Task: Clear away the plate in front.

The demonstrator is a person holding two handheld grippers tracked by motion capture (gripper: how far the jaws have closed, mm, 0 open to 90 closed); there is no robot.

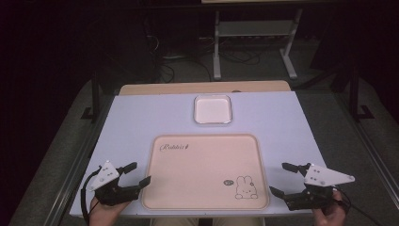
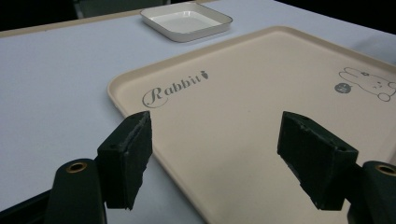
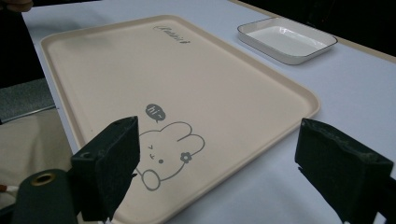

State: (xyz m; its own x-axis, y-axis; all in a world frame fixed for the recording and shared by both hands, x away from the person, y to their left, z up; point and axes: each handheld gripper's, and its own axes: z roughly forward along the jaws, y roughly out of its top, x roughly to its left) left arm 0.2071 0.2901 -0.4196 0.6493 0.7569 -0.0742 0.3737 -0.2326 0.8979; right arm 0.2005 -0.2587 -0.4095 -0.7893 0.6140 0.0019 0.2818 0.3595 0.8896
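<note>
Nearest the high view's lower edge, two hands hold the grippers at the near corners of the white table [image 1: 141, 117]. Left gripper [image 1: 139, 173] sits just beside the left rim of the beige tray [image 1: 197, 165], jaws spread apart with nothing between them, tips pointing toward the tray. Right gripper [image 1: 283, 178] sits just off the tray's right rim, jaws likewise spread and empty, tips pointing toward the tray. Tray lies flat at the near middle of the table; script lettering at its far left corner, rabbit drawing [image 1: 246, 187] at its near right corner. White square dish [image 1: 212, 109] stands beyond the tray's far edge, apart from it, with nothing in it.

Left gripper view: left gripper [image 2: 215, 158] with both black jaws wide apart, pads bare. One jaw hangs over the table beside the tray's rim, the other over the tray [image 2: 261, 116] surface. "Rabbit" lettering [image 2: 175, 88] reads just ahead; dish [image 2: 186, 21] farther off at top.

Right gripper view: right gripper [image 3: 238, 163] with jaws wide apart, nothing held. One jaw overlaps the rabbit drawing [image 3: 166, 151] on the tray [image 3: 140, 70], the other hangs over bare table. Dish [image 3: 287, 39] at upper right, clear of the tray.
</note>
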